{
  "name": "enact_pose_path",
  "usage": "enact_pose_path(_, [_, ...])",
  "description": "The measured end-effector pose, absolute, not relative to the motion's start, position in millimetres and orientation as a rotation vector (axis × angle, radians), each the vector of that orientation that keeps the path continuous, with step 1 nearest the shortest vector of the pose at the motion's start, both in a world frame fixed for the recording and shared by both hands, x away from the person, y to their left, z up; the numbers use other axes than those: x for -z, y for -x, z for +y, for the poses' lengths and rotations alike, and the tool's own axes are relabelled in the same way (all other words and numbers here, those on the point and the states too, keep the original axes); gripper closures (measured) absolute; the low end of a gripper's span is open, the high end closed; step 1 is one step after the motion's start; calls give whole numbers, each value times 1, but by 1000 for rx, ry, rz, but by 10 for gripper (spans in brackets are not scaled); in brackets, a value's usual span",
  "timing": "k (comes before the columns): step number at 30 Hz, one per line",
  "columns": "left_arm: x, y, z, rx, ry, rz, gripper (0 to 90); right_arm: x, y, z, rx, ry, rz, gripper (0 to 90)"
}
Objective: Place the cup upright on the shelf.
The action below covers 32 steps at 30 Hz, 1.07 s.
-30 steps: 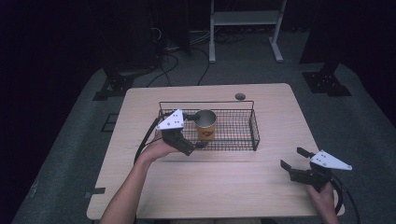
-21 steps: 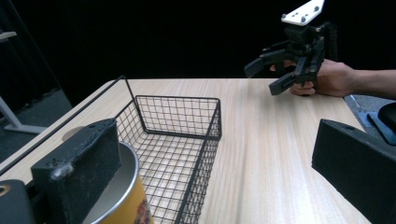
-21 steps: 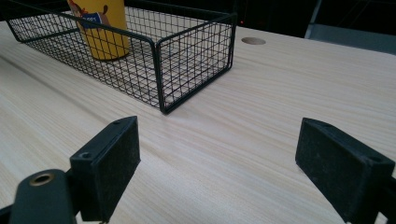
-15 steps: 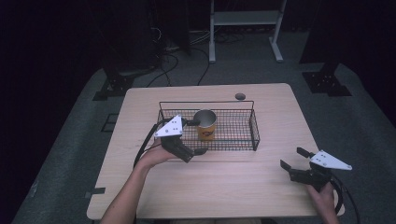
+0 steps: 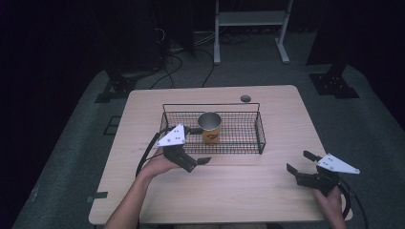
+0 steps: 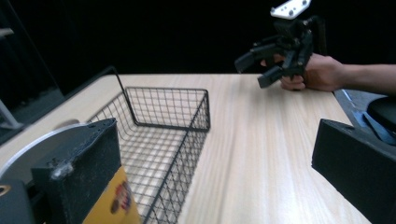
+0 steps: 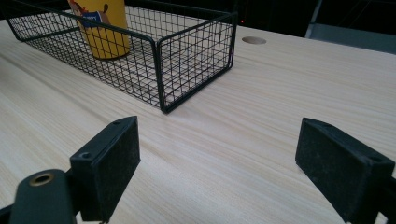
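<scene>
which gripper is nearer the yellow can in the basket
Left. The left gripper sits open just outside the basket's near wall, close to the can; the right gripper rests open near the table's right corner.

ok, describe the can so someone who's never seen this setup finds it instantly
Start at the wooden table, then the black wire basket on its middle. The can stands upright inside, left of the basket's centre: yellow printed side, open silver top, the one thing in the basket.

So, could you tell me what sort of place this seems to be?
Probably a darkened lab or recording studio: a lone wooden table holding a wire basket, stand feet and loose cables on a grey floor.
</scene>
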<state>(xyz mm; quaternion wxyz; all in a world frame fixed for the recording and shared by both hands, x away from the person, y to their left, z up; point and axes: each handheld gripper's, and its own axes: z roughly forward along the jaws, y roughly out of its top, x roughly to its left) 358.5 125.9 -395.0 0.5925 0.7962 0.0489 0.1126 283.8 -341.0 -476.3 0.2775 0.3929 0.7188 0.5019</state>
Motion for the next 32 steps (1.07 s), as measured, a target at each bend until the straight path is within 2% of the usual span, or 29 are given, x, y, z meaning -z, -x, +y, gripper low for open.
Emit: enact_pose_path(32, [419, -324, 130, -254, -1841, 110, 5, 476, -284, -341, -1350, -1047, 1932, 128])
